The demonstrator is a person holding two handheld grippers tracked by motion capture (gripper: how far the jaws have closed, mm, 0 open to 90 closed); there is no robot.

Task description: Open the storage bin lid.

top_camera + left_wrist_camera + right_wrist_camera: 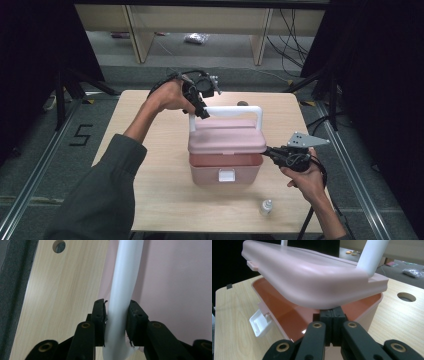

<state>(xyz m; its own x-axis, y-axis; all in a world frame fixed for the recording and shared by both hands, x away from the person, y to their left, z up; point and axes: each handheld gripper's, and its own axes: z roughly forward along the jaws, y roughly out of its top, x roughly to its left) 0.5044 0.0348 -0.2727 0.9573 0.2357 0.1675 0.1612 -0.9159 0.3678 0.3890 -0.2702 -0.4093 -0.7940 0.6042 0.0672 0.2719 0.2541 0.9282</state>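
Note:
A pink box (225, 172) stands mid-table, its pink lid (227, 137) raised a little off the base. My left gripper (201, 111) is shut on the left end of the lid's white handle (235, 109). In the left gripper view the handle (123, 290) runs up between the pads of my left gripper (116, 320). My right gripper (267, 150) sits at the box's right side. In its own view, my right gripper (333, 315) is shut with nothing between its fingers, its tip just under the lid (312, 282) and over the box's reddish inside (287, 312).
A white latch (226, 175) hangs open on the box front. A small clear bottle (266, 207) stands near the front edge of the wooden table (150, 175). A round hole (243, 104) lies in the tabletop behind the box.

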